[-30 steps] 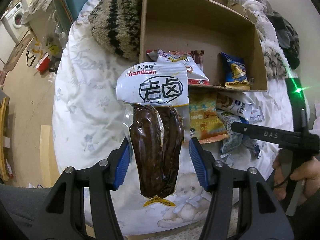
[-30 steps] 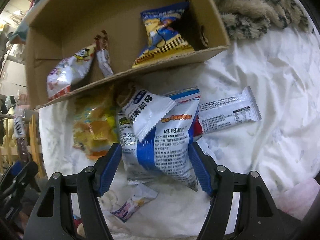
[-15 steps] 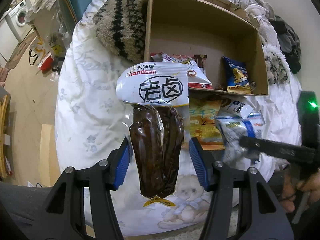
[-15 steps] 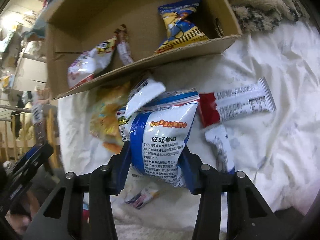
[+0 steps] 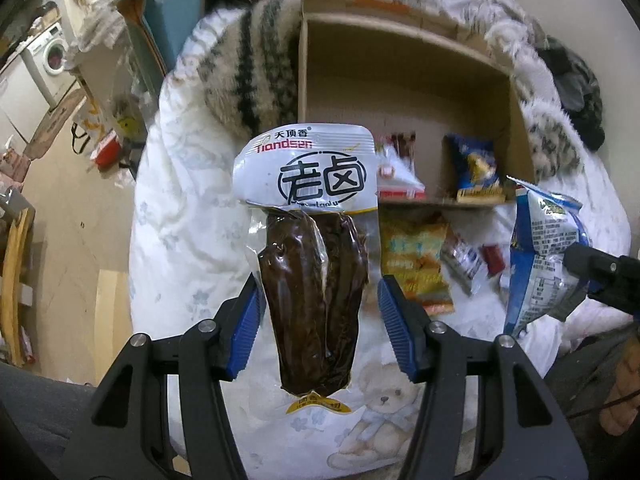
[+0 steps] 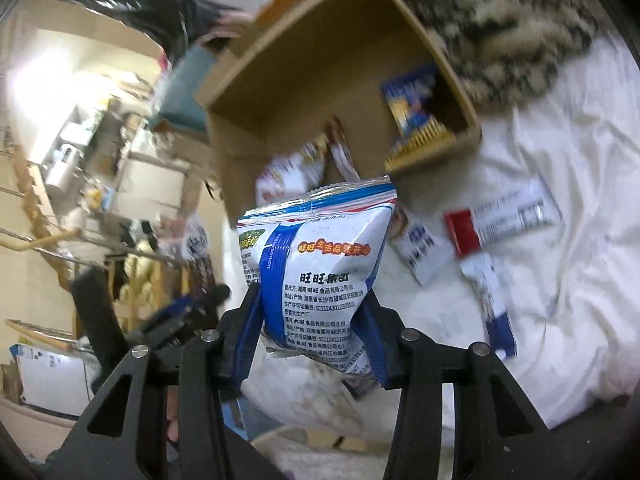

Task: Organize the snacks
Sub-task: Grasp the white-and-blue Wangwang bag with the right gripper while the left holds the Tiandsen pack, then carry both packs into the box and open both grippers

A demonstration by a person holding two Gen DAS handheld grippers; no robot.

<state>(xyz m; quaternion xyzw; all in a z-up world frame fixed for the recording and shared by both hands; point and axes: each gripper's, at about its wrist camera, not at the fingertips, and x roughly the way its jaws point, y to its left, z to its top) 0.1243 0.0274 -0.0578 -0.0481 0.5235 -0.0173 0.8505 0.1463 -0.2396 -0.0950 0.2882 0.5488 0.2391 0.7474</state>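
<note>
Blue pads of the right gripper (image 6: 310, 332) clamp a blue-and-white snack bag (image 6: 316, 264) at lower centre, clear of the white bedding (image 6: 560, 264). Lower centre in the left view, the left gripper (image 5: 320, 320) grasps a vacuum-packed brown meat snack (image 5: 316, 292). Behind, in the upper half, stands the cardboard box (image 5: 400, 92).

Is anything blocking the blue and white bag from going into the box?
Nothing visible blocks it. The right gripper holds the blue and white bag above the bedding, and the cardboard box lies open beyond it, with bare room between the snacks already inside.
</note>
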